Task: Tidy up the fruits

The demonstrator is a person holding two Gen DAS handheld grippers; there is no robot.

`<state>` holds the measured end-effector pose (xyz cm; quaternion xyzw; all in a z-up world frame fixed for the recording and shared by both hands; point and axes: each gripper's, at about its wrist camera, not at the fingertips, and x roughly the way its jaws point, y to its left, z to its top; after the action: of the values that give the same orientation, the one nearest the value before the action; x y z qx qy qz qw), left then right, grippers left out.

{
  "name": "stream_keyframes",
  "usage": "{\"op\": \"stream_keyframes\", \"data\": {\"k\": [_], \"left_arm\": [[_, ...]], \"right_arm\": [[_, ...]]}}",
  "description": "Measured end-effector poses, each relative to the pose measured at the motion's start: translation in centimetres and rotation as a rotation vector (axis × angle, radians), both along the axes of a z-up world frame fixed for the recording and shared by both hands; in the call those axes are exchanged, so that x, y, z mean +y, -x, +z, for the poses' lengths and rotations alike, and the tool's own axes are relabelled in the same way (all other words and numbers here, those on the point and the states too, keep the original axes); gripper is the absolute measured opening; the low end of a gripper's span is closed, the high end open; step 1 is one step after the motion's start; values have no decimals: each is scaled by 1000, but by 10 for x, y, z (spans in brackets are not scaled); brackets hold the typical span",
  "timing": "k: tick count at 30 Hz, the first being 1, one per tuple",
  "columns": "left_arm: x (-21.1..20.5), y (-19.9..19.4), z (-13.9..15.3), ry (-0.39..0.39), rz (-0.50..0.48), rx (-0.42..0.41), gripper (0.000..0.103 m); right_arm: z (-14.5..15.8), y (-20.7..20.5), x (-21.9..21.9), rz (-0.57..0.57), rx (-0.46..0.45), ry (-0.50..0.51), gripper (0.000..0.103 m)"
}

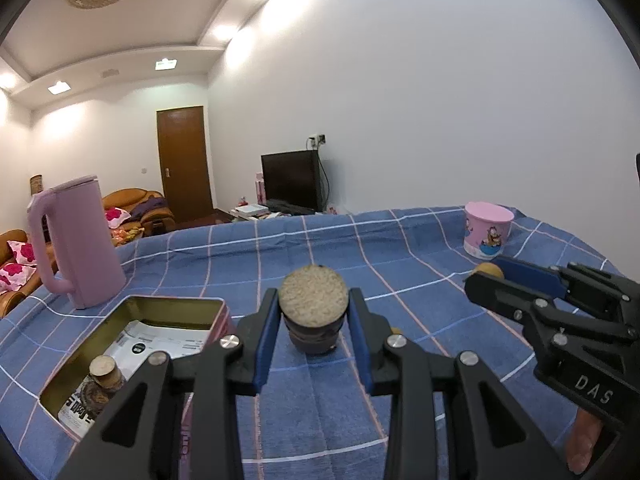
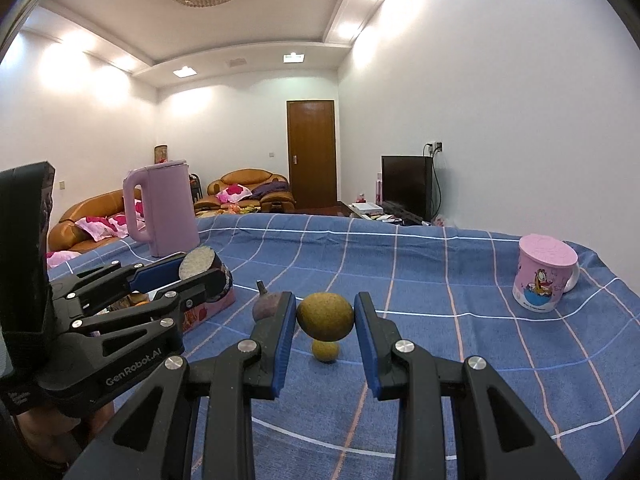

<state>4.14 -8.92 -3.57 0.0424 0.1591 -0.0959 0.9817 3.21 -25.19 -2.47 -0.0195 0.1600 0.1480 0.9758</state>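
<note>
A cut piece of sugar cane [image 1: 313,307] is held tight between the blue pads of the left hand-held gripper [image 1: 314,336]. It is held up above the blue checked cloth [image 1: 400,248], just beside the open tin box [image 1: 176,308]. It is likely kept there so that it can be put into the box, where another cane piece [image 1: 105,376] is already lying on some printed paper.

The cane piece is short and round like a drum. Its cut end is pale, rough and grainy, and its skin is dark purple-brown.

A small round fruit [image 2: 325,317] is squeezed between the pads of the right hand-held gripper [image 2: 325,334] and is lifted off the cloth. It is dull yellow-brown with tiny speckles. A smaller fruit of the same kind [image 2: 325,351] is left on the cloth right under it. A purple fruit with a little stem [image 2: 263,305] is seen on the cloth just to the left, partly hidden by a finger.

A pink kettle [image 1: 76,240] and a pink cup with a lid [image 2: 544,278] are kept well apart from the fruits, so room is left for sorting.
</note>
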Motion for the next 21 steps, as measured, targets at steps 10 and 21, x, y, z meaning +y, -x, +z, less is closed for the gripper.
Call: {"op": "stream_keyframes", "data": {"k": [10,21], "left_arm": [[5,-2,0,11,7,28,35],[26,-3,-3,5,46,85,35]], "right_arm": [[0,1,6,7,0,32,32],[-2,-7,21,23,37,53,32]]}}
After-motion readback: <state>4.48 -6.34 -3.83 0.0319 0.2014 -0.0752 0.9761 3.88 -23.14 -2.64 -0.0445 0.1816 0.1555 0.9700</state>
